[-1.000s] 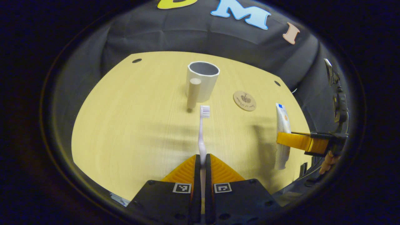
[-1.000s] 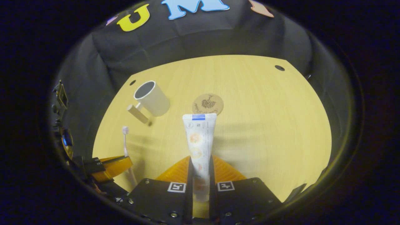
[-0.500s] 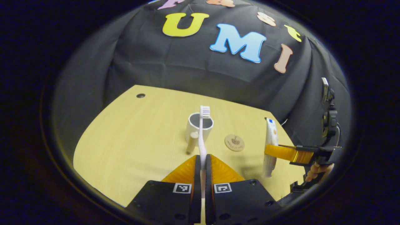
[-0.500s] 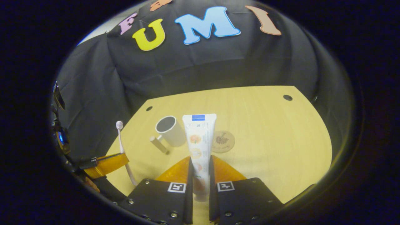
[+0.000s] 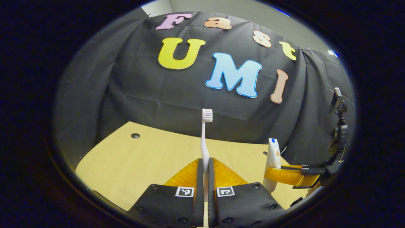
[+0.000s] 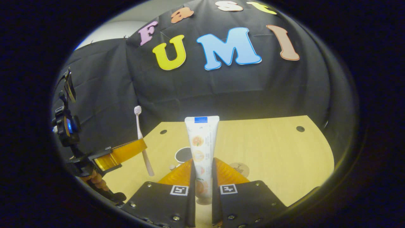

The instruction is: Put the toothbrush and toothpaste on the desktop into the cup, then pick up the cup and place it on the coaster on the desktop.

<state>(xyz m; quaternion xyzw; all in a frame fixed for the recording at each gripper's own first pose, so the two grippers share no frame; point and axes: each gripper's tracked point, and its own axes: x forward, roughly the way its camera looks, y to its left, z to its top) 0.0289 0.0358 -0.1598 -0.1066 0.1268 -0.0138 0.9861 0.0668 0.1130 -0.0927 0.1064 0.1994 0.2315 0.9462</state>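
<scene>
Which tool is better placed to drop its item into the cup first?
Probably right. The cup sits just ahead of the right tool, which clamps the toothpaste. The left tool, clamping the toothbrush, looks over bare desktop.

Cup [image 6: 183, 155] half hidden behind right tongs [image 6: 202, 166] (rim visible); coaster [image 6: 240, 168] partly covered, print unreadable.

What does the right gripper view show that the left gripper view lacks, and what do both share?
Right gripper view alone: the cup and coaster on the table, partly behind the right gripper. Left gripper view alone: the left gripper's own jaws shut on the toothbrush handle. Both: the toothbrush, the toothpaste, each gripped and lifted, and the table.
</scene>
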